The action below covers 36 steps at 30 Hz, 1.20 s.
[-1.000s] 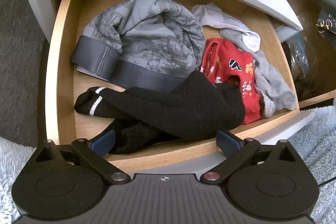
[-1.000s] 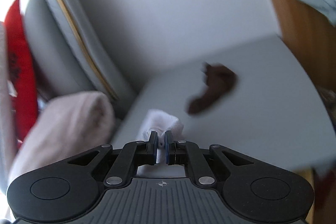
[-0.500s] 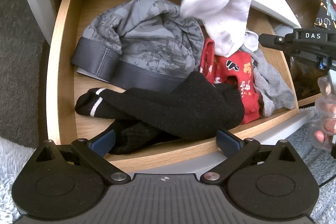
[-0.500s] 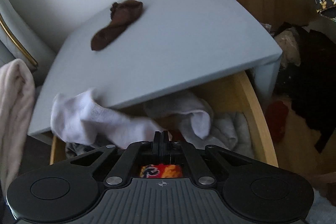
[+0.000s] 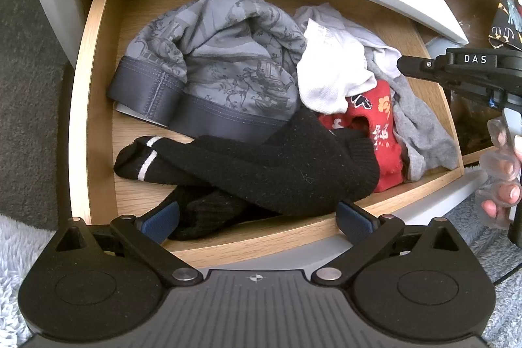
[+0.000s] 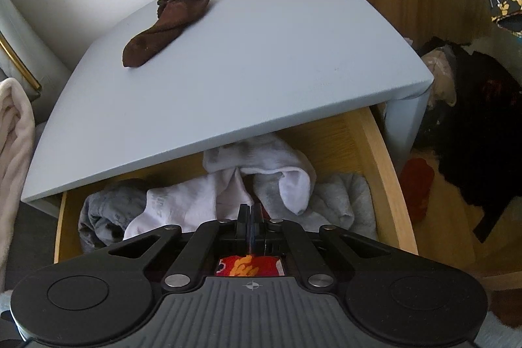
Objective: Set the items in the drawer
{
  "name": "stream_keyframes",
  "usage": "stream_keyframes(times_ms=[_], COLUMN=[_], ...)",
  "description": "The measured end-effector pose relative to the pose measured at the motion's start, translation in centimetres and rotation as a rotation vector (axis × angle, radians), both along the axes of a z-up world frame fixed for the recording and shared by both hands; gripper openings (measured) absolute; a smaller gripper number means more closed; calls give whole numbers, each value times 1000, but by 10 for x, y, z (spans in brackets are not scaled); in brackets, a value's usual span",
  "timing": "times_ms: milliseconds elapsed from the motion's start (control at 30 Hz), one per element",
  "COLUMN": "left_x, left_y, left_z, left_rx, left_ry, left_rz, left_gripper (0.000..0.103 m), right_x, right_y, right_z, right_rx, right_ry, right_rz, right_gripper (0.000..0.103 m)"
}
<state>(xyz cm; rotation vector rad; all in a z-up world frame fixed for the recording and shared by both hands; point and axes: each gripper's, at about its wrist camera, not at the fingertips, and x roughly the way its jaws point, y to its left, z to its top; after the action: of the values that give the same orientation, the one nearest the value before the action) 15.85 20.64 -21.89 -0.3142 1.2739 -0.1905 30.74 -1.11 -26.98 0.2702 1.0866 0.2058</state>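
Note:
The wooden drawer (image 5: 81, 119) stands pulled out and holds grey patterned underwear (image 5: 212, 61), black socks (image 5: 277, 165), a red patterned sock (image 5: 375, 126) and grey socks (image 5: 421, 126). A white sock (image 5: 332, 74) rests on top of this pile. My right gripper (image 6: 250, 211) is shut, the end of the white sock (image 6: 189, 201) reaching in between its tips. From the left wrist view the right gripper (image 5: 400, 65) comes in low from the right over the drawer. At the drawer's front edge my left gripper (image 5: 257, 216) is open, holding nothing. A brown sock (image 6: 166, 25) lies on the nightstand top (image 6: 261, 70).
A person's hand (image 5: 502, 172) holds the right gripper's handle. A pale fluffy rug (image 5: 19, 250) lies in front of the nightstand. Dark and red clothes (image 6: 473, 119) are heaped against a wooden panel to the right. A pink cloth (image 6: 13, 136) hangs at the left.
My right gripper carried the white sock from the nightstand top down into the drawer, where it now rests on the pile. The left gripper has not moved.

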Motion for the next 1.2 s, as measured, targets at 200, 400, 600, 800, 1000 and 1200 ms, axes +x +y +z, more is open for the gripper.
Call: stream_keyframes(times_ms=[200, 400, 600, 800, 1000, 1200], left_x=[0, 0, 0, 0, 0, 0], left_y=[0, -1, -1, -1, -1, 0], left_z=[0, 0, 0, 0, 0, 0], left_rx=[0, 0, 0, 0, 0, 0], left_ry=[-1, -1, -2, -2, -2, -2], left_rz=[-1, -1, -1, -1, -2, -2], left_gripper=[103, 103, 103, 103, 103, 103], right_x=[0, -1, 1, 1, 0, -2], right_y=[9, 22, 23, 22, 27, 32], right_z=[3, 7, 6, 5, 9, 11], right_rx=[-16, -40, -74, -85, -101, -124], right_ry=[-31, -64, -59, -51, -67, -77], right_rz=[55, 126, 123, 119, 144, 176], right_gripper=[16, 28, 43, 60, 75, 88])
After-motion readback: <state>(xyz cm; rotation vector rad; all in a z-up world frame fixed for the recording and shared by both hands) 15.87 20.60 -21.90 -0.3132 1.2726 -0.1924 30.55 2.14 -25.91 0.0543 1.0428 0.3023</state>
